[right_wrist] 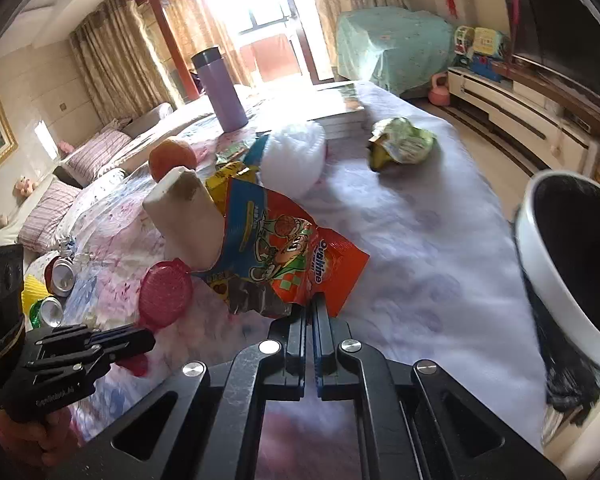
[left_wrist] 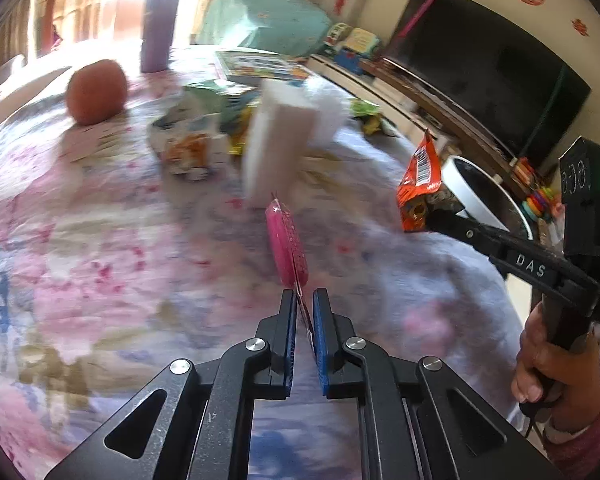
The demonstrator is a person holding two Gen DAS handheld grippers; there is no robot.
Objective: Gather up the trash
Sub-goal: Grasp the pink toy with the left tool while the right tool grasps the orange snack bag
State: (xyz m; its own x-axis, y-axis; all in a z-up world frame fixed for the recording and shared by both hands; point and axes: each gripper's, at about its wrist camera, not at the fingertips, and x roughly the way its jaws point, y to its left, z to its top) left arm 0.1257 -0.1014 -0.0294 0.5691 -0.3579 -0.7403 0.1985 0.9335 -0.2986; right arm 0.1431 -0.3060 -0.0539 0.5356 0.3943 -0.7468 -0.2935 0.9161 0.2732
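Two grippers, both clamped: left gripper (left_wrist: 304,300) pinches a flat pink round plastic packet (left_wrist: 286,246), right gripper (right_wrist: 311,308) an orange Ovaltine wrapper (right_wrist: 296,256). Floral-clothed table (right_wrist: 420,240) is bare on its right, where the white-rimmed black bin (right_wrist: 568,264) hugs the edge.

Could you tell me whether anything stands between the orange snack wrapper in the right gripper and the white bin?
Nothing visible does. The right gripper is shut on the orange wrapper, and the white bin stands off the table's edge to its right, with only bare tablecloth and open air between them.
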